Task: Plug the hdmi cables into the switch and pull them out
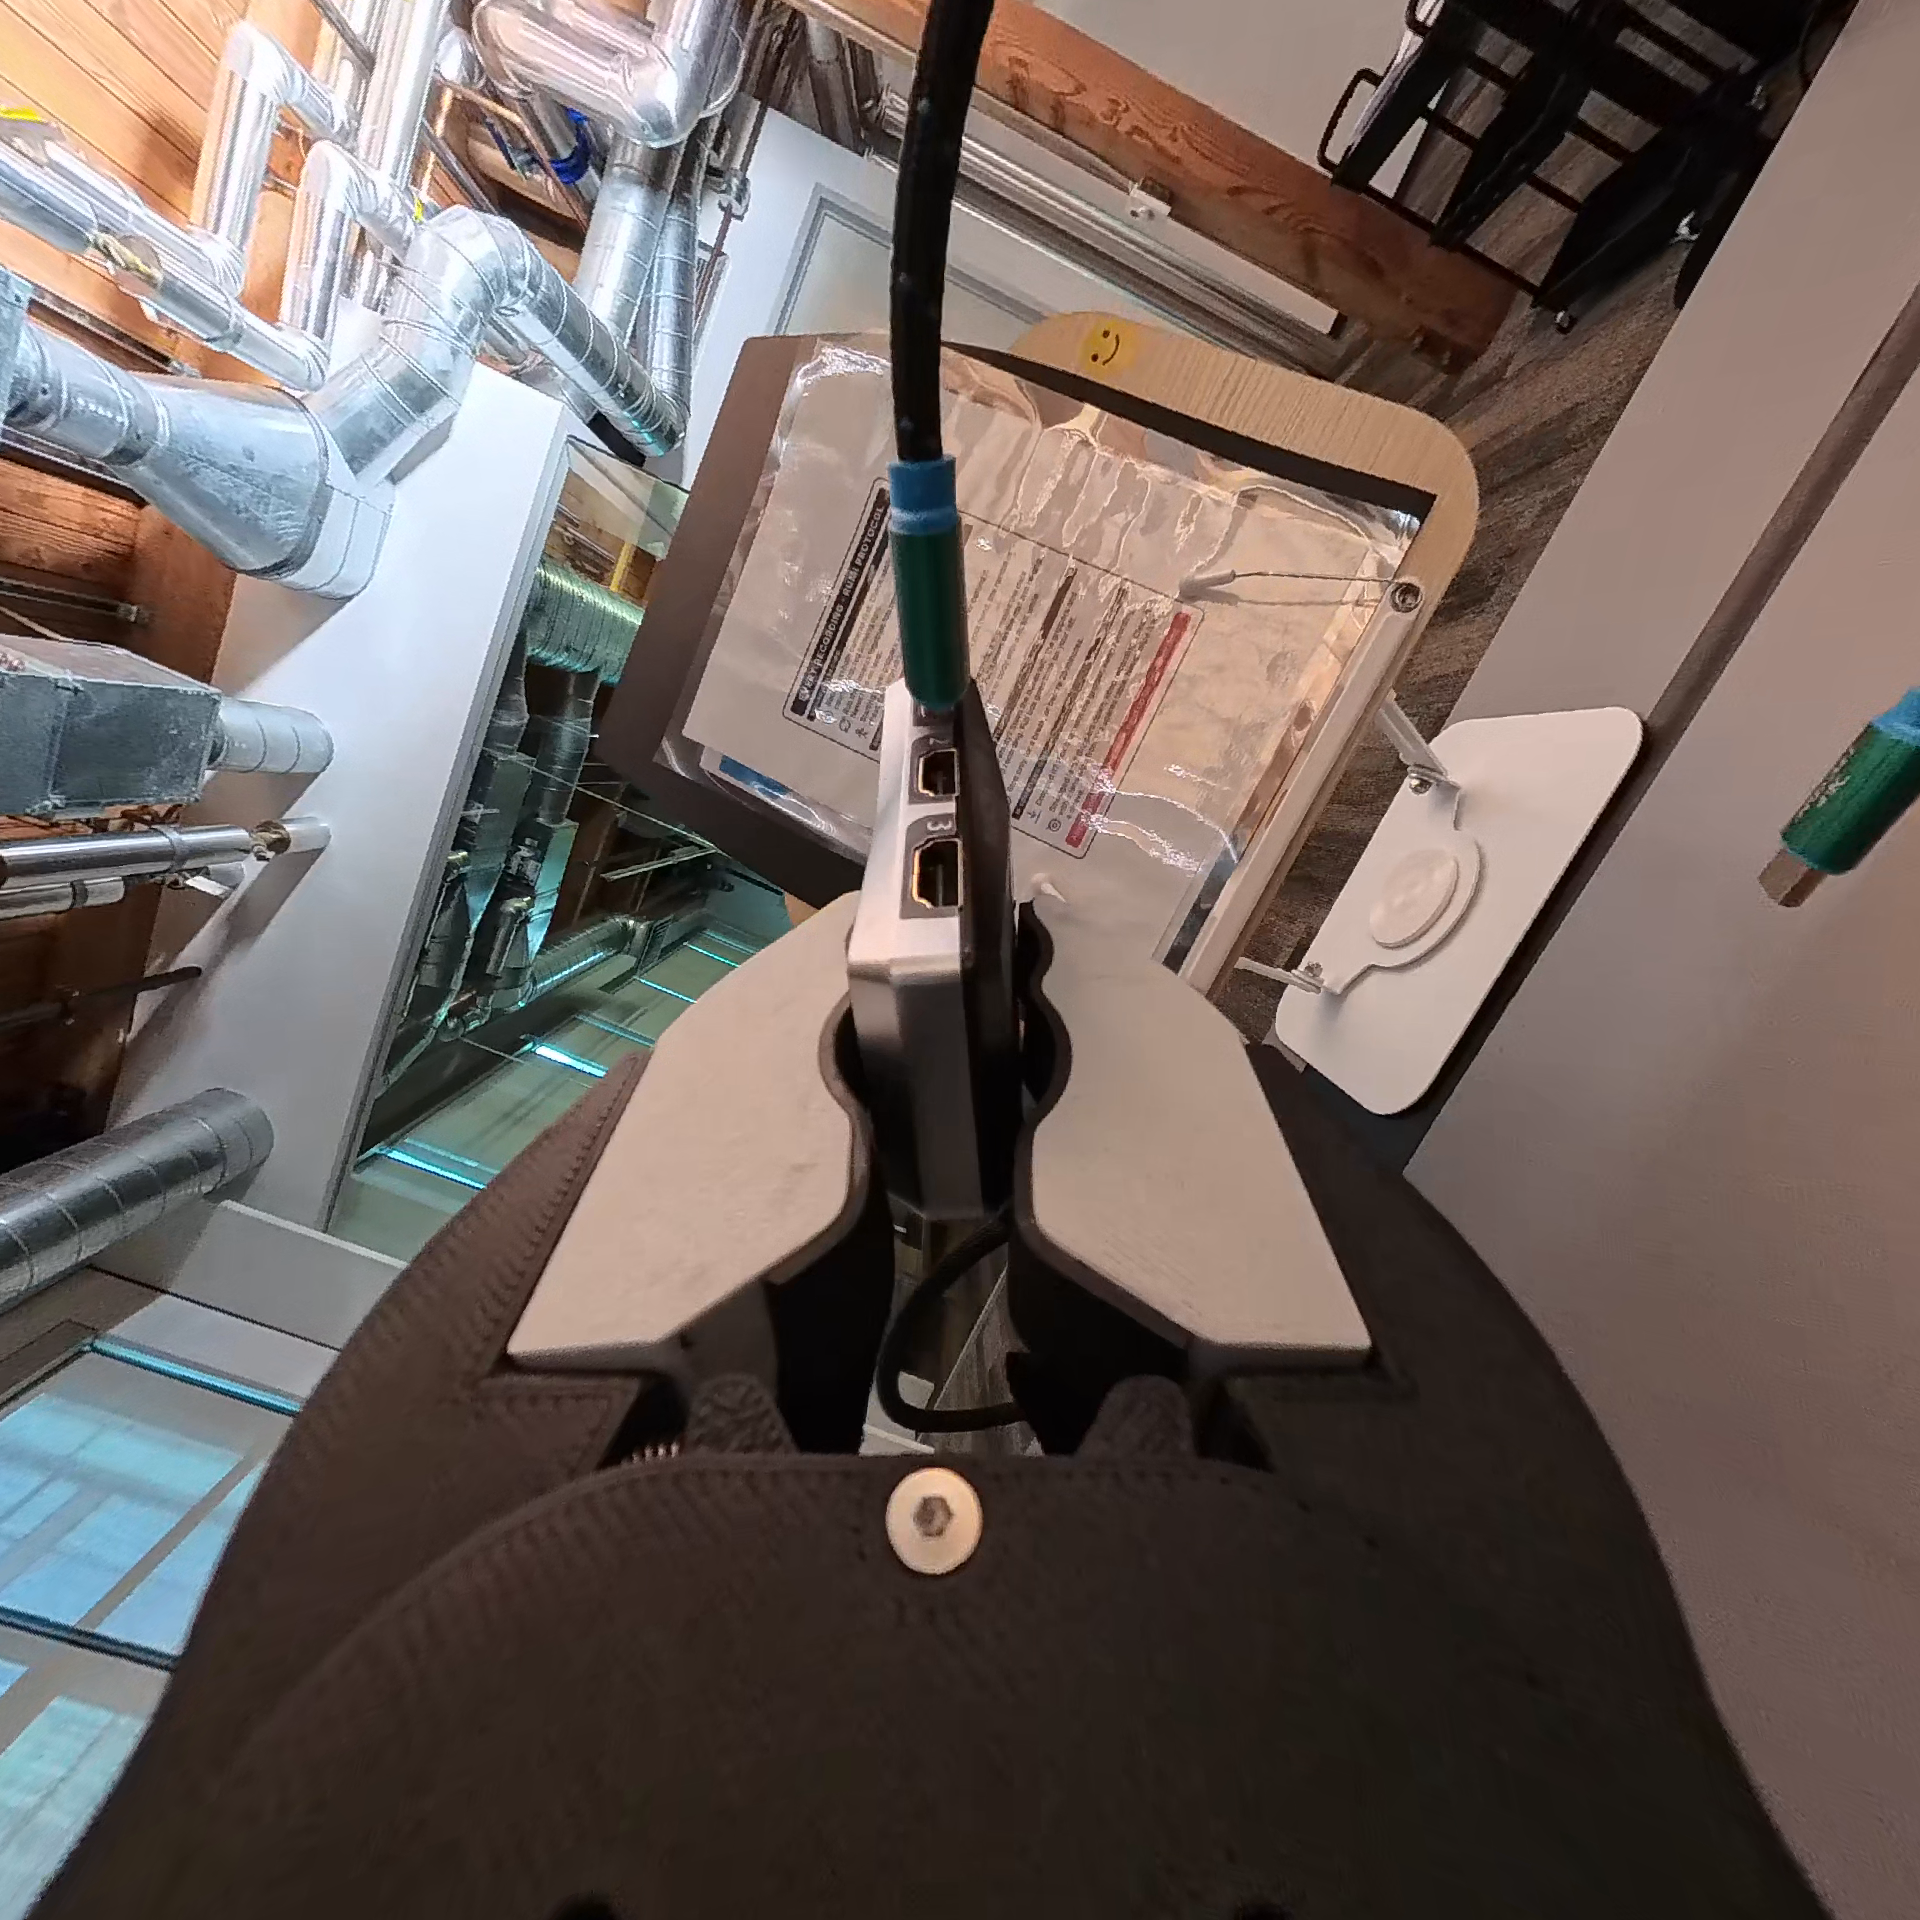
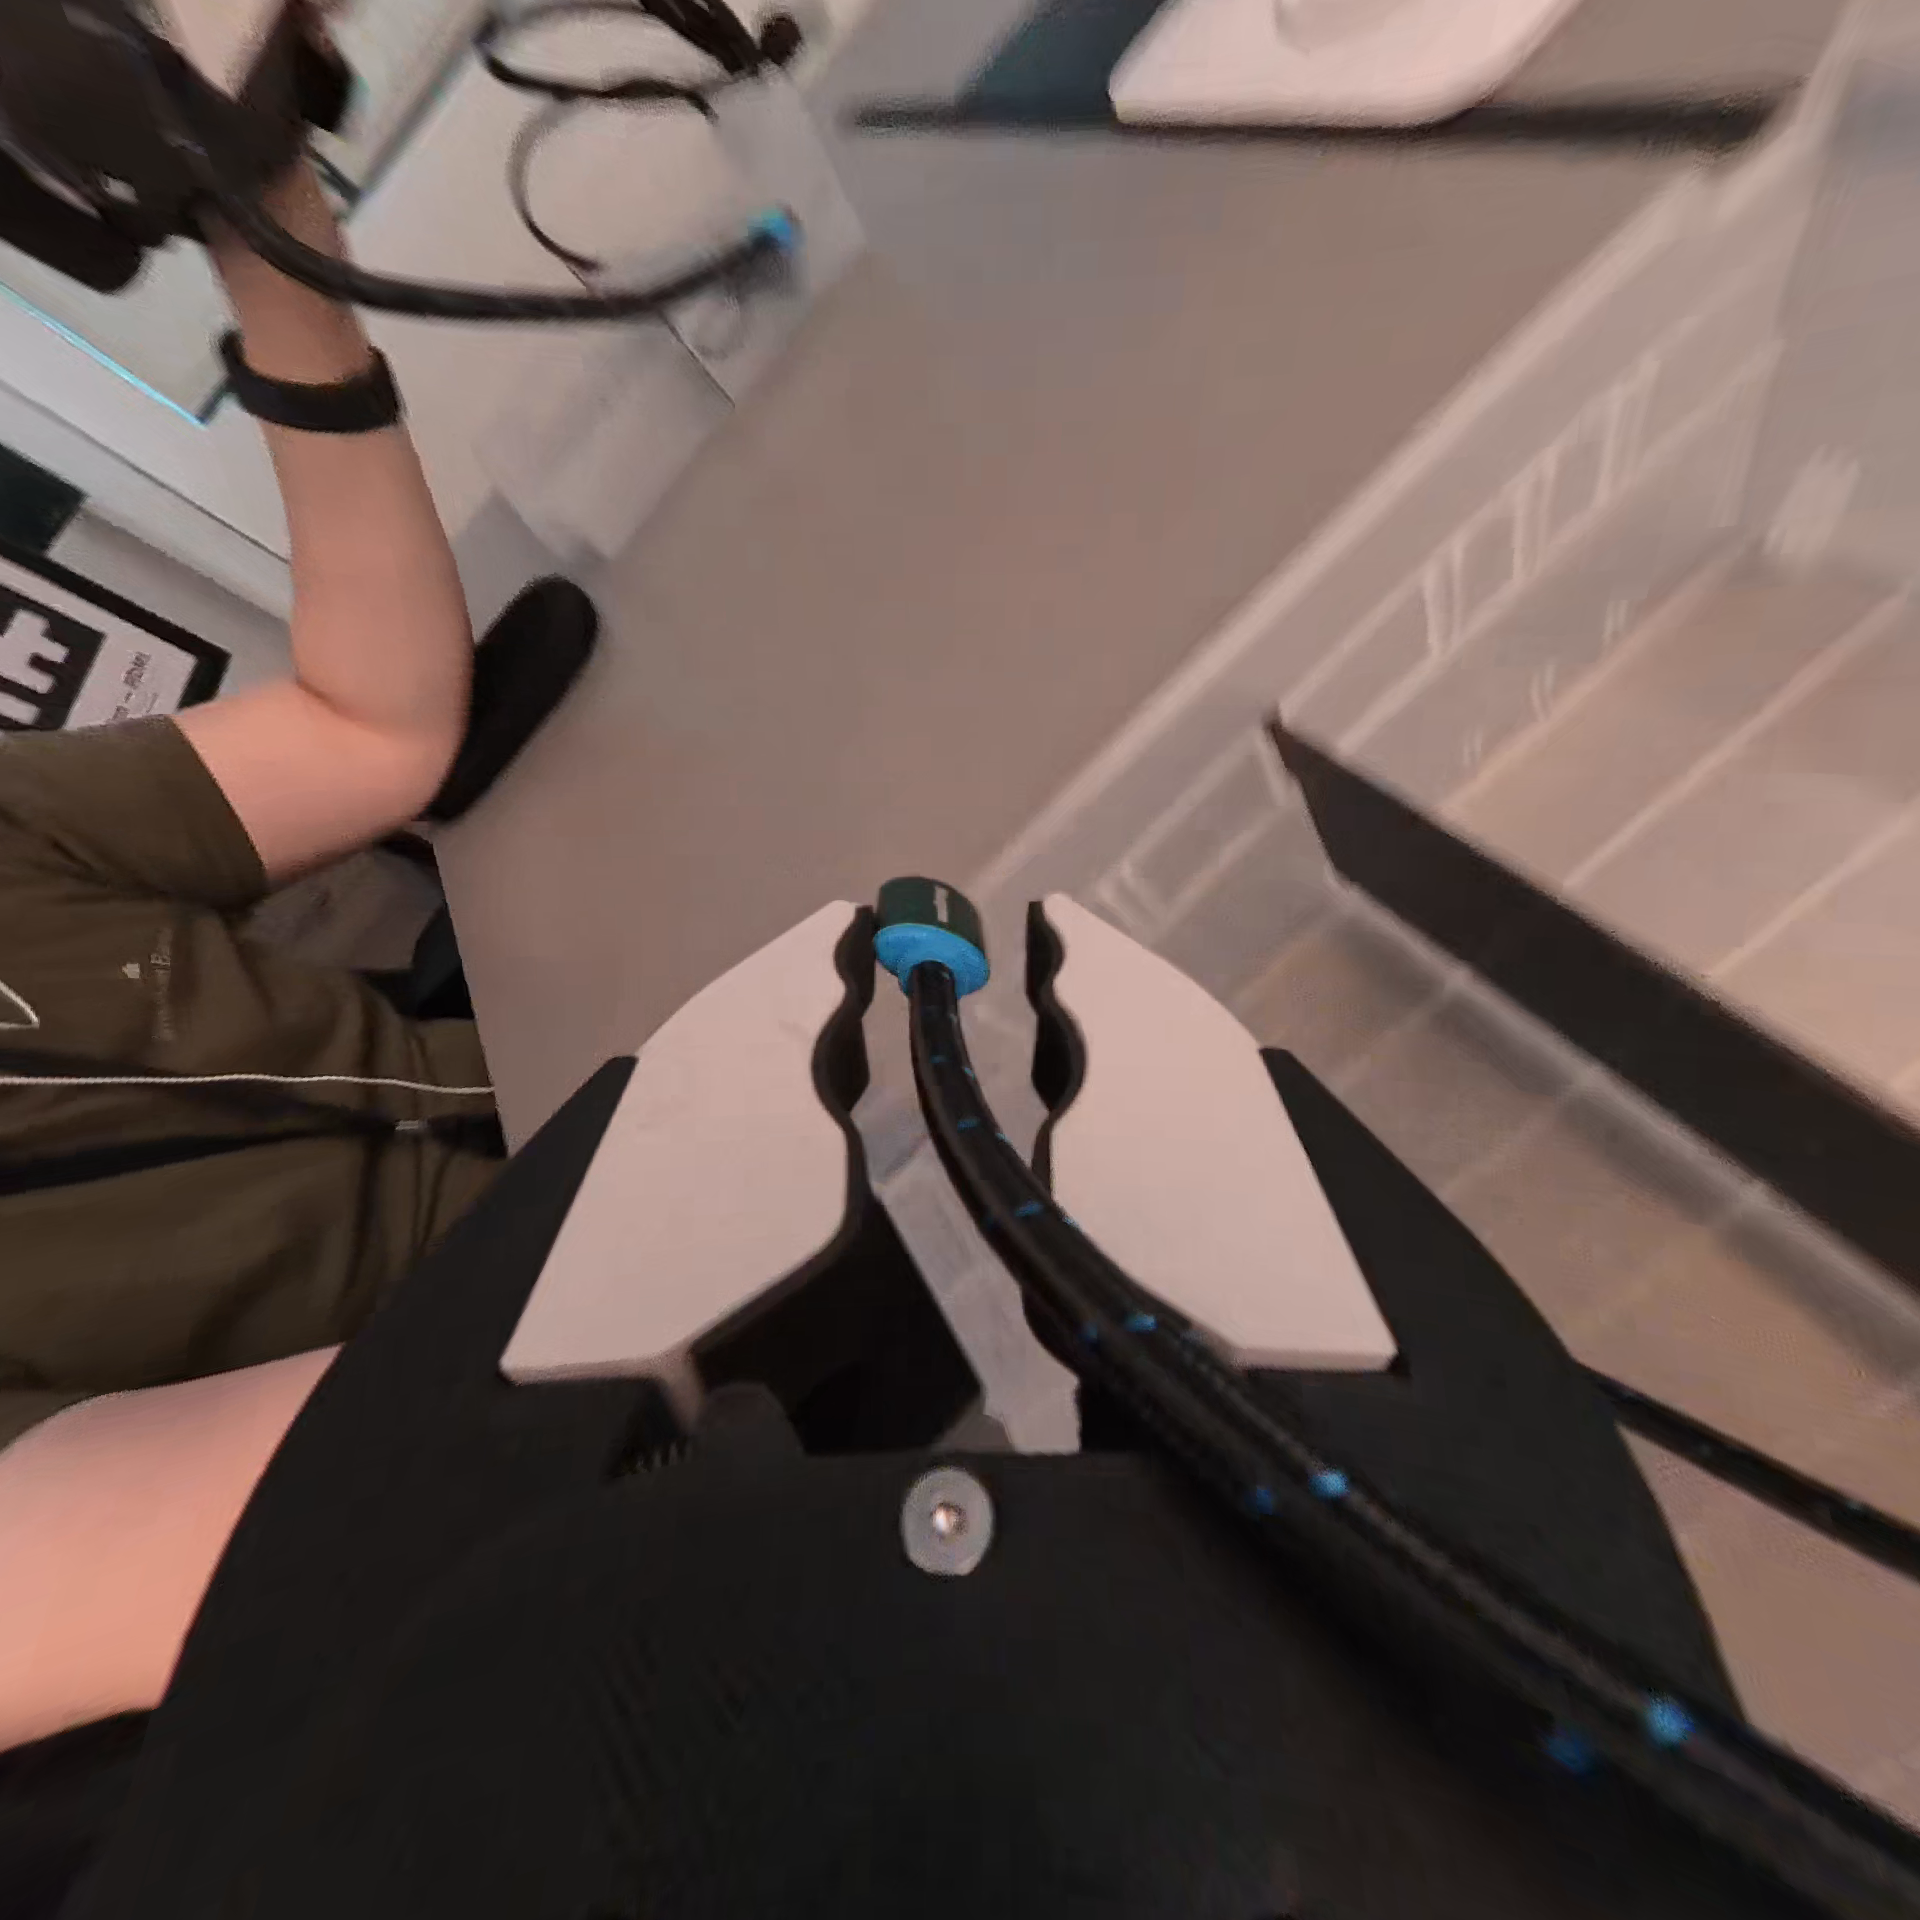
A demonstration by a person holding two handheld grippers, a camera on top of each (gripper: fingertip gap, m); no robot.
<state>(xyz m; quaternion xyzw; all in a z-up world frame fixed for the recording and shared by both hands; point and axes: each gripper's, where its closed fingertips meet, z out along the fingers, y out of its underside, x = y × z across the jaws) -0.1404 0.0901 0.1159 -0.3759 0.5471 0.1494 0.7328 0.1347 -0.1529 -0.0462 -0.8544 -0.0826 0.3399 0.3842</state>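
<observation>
Grey finger plates of the left gripper (image 1: 940, 997) are clamped on the silver switch (image 1: 920, 935), which stands edge-on between them at frame centre, its port row facing the camera. Two ports near the fingertips sit empty. A green-shelled HDMI plug (image 1: 925, 613) with a blue collar is seated in the port farthest from the fingers; its black braided cable (image 1: 920, 208) runs up and out of the top of the frame. A thin black lead loops below the switch, between the finger bases.

Behind the switch, mid-frame: a laminated sheet (image 1: 1091, 623) on a wooden board with a yellow sticker at its top. A white plate (image 1: 1455, 914) lies at right of centre. A second green plug (image 1: 1849, 810) hangs at the right edge. Silver ducts (image 1: 312, 395) fill the upper left.

Right wrist view, blurred: the right gripper (image 2: 940, 914) has its fingers parted, with gaps on both sides of the green plug (image 2: 930, 920) between the tips; whether anything grips it I cannot tell. Its blue-flecked cable (image 2: 1039, 1226) trails to the lower right. A person's forearm (image 2: 353, 582) with a dark wristband is at upper left. A clear plastic bin (image 2: 1558, 623) is at right.
</observation>
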